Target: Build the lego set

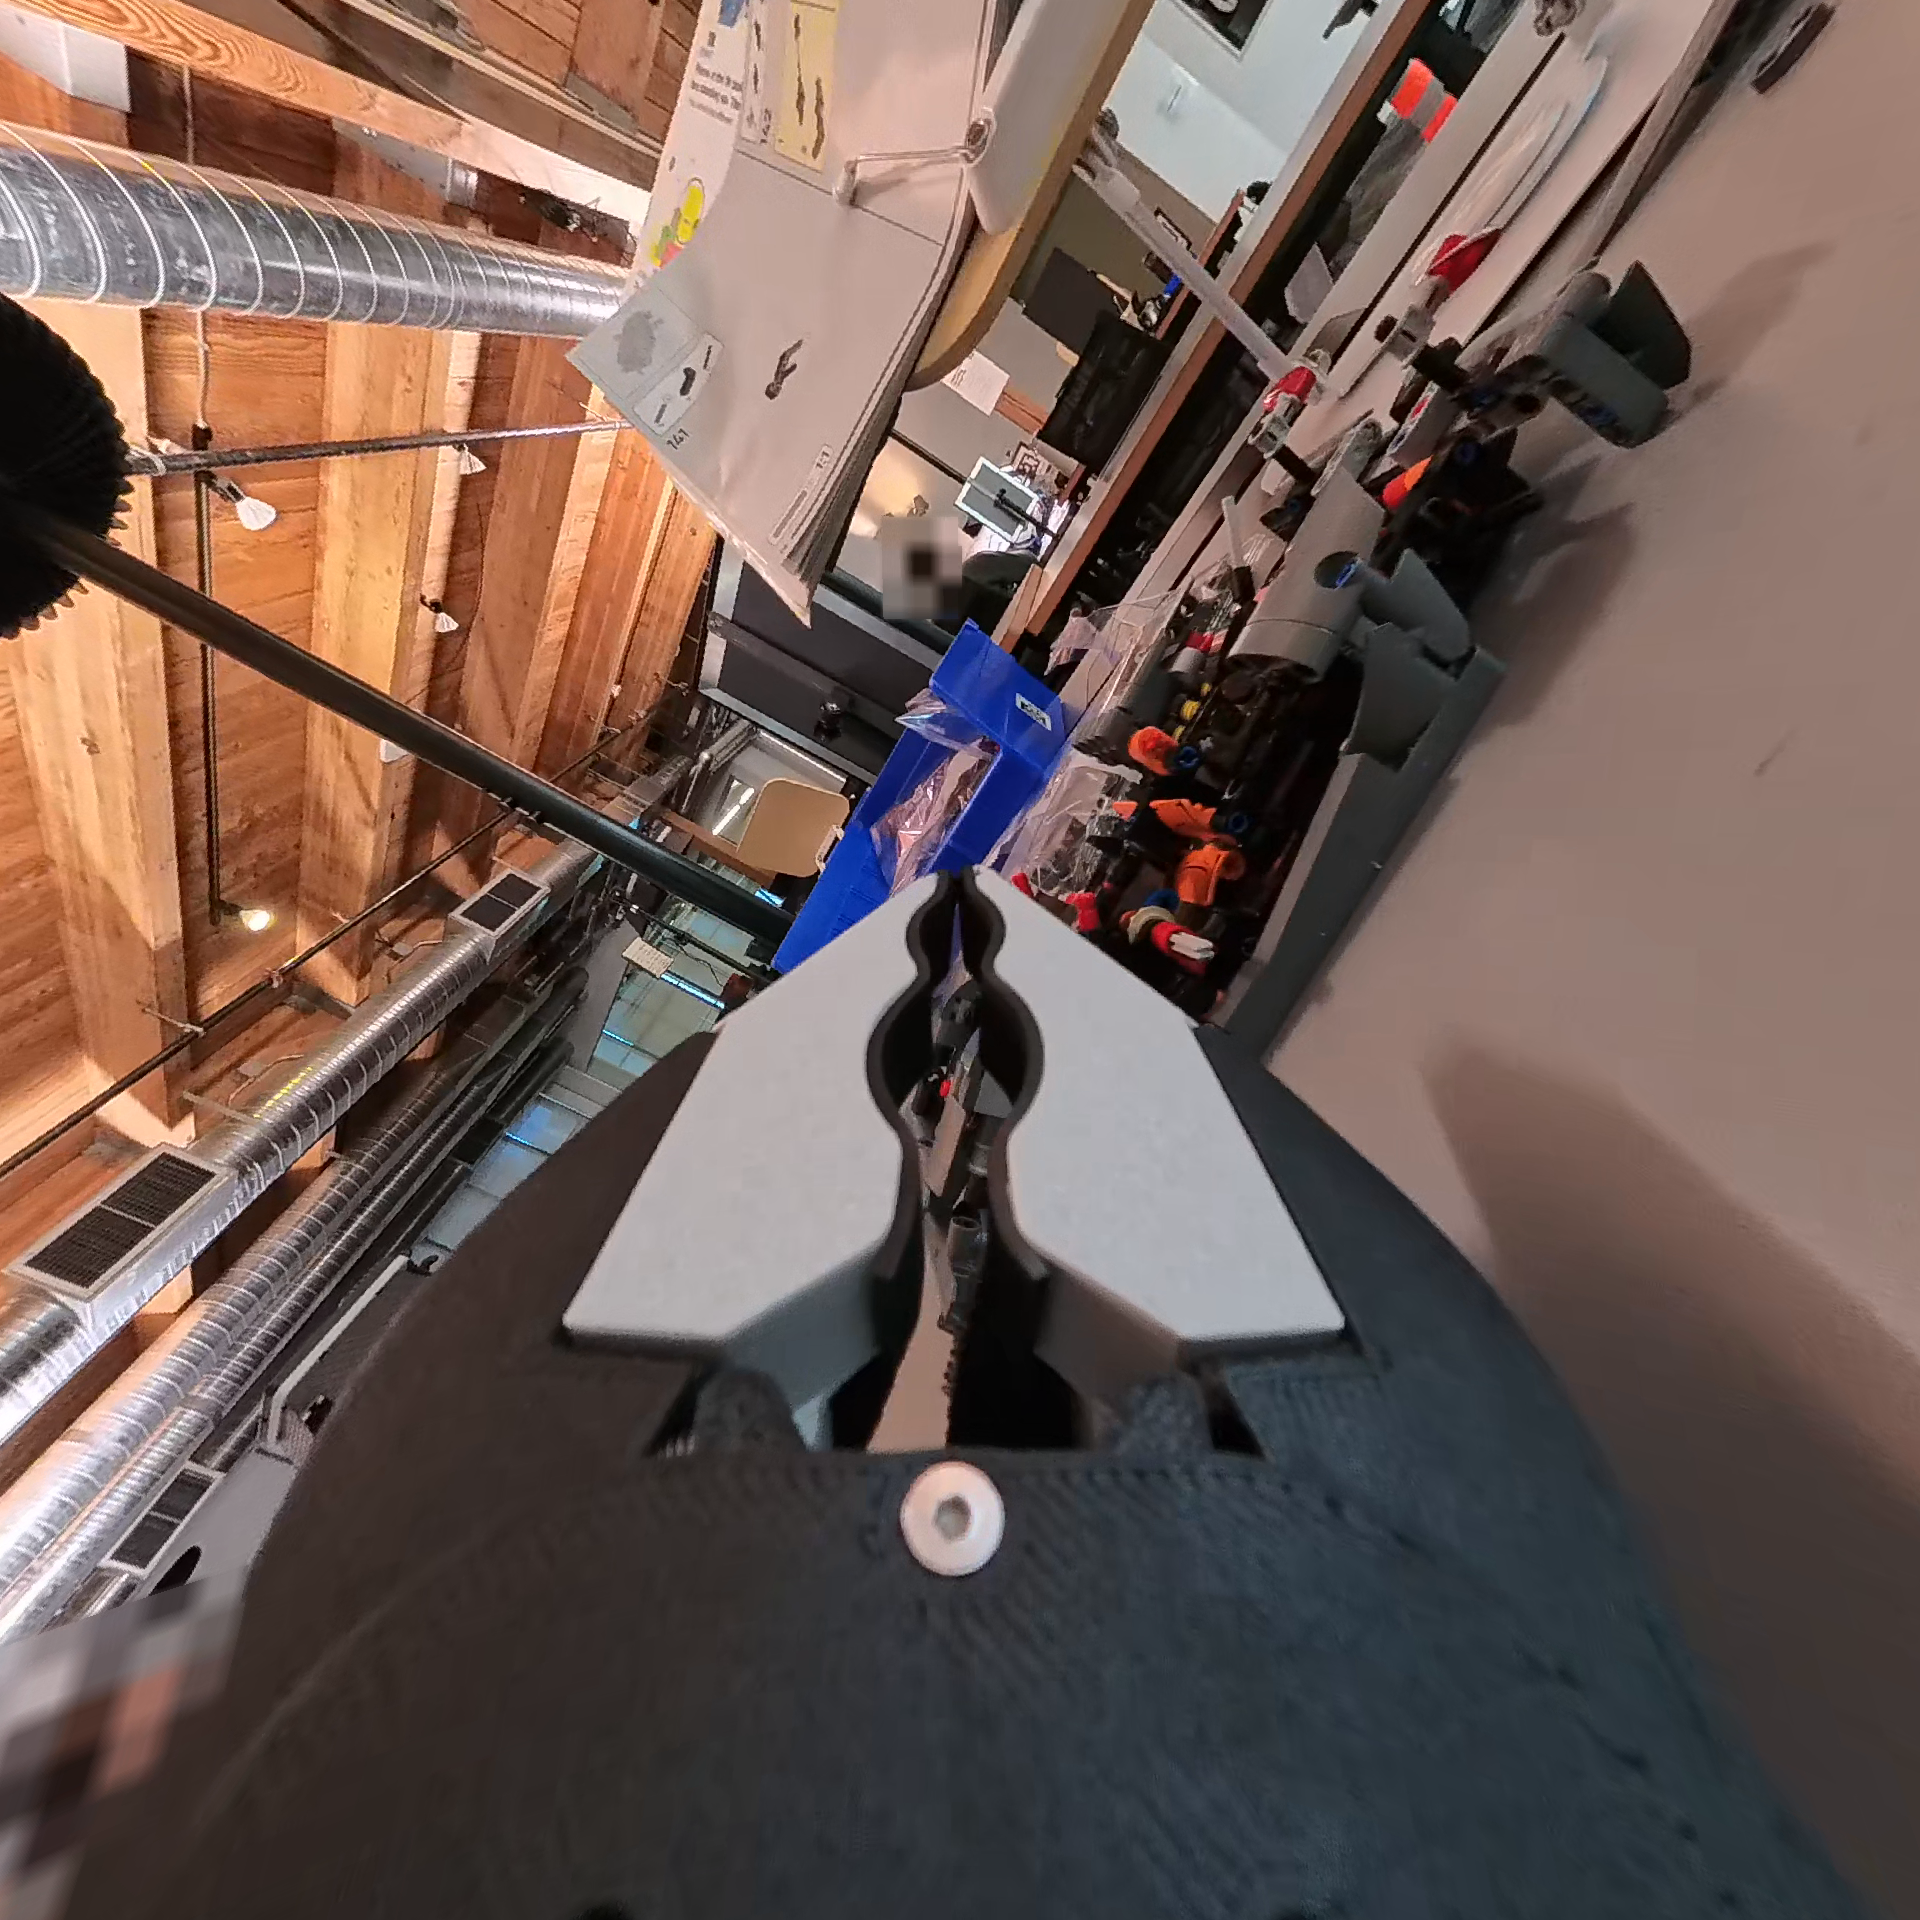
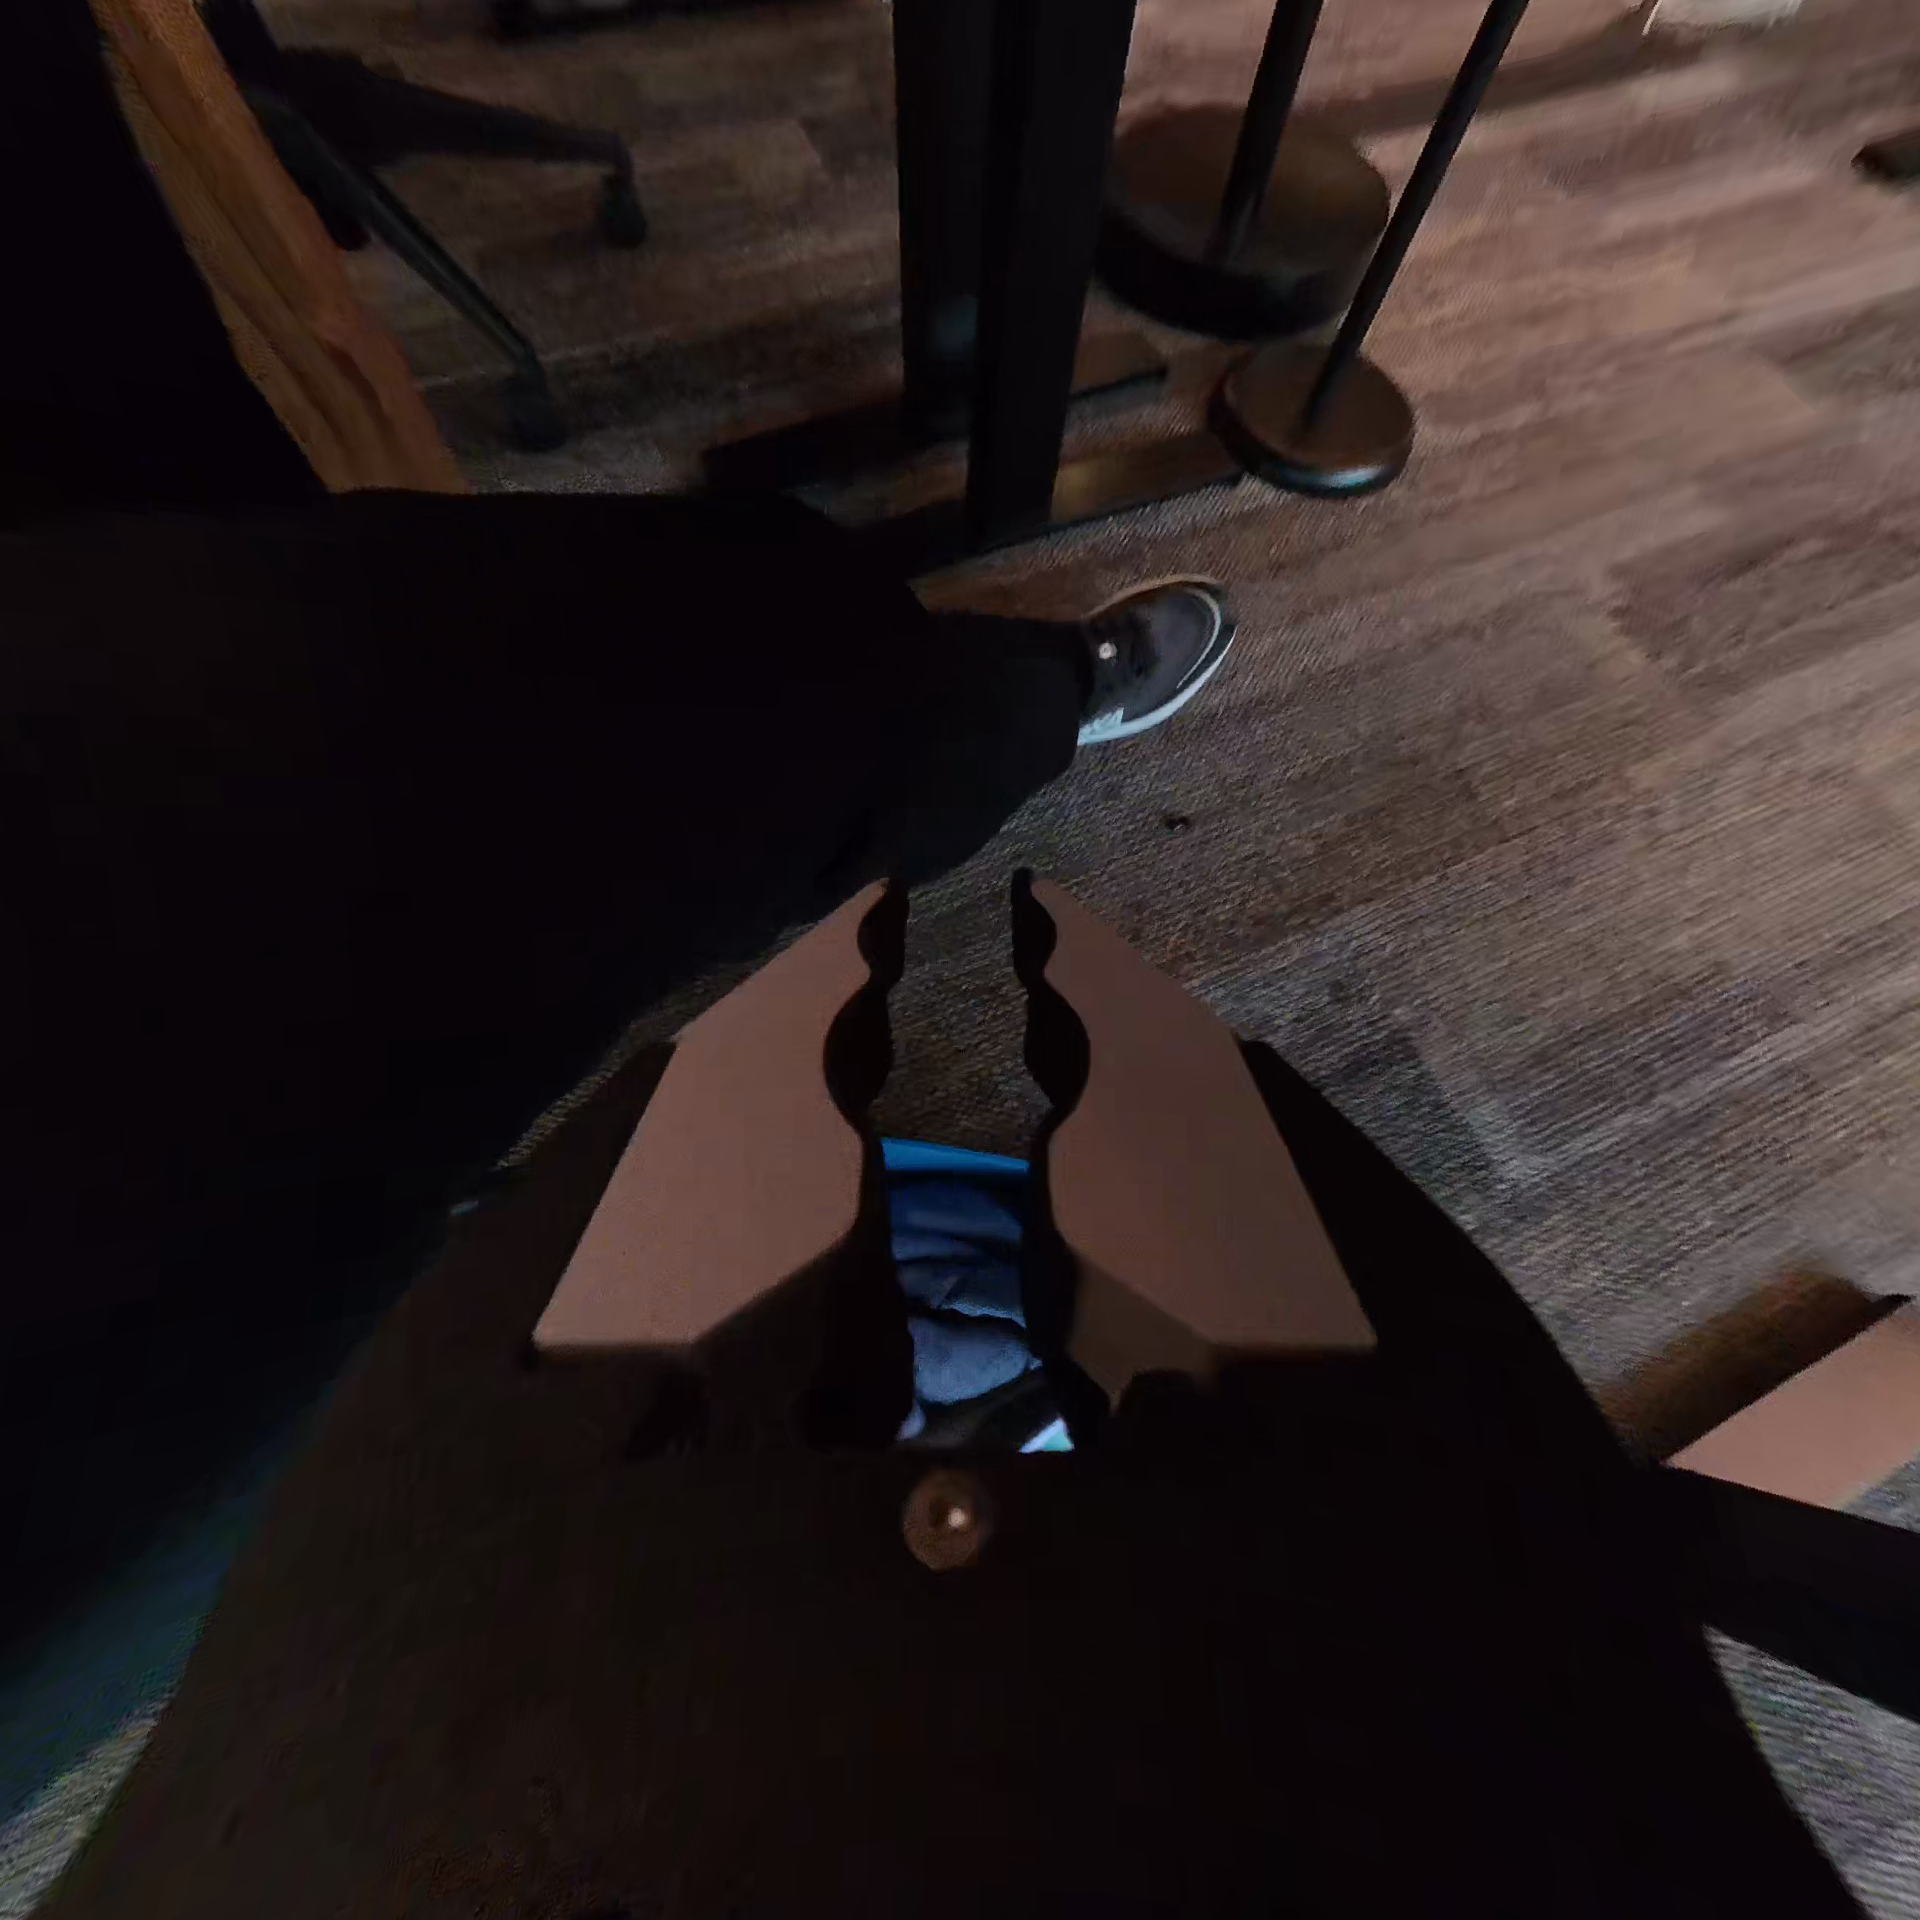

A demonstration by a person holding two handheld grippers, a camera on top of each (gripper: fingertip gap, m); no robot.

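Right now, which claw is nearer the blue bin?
Left. The left claw, shut, points at the blue bin just beyond its tips. The right claw hangs open over carpet.

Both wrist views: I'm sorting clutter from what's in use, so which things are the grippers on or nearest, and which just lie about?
At the grippers:
left gripper, shut, empty, nearest blue bin
right gripper, open, empty, over carpet

Lying about:
orange and grey parts
booklet
shoe

left gripper [image 1: 961, 881]: jaws closed, bare | right gripper [image 2: 961, 883]: jaws apart, bare
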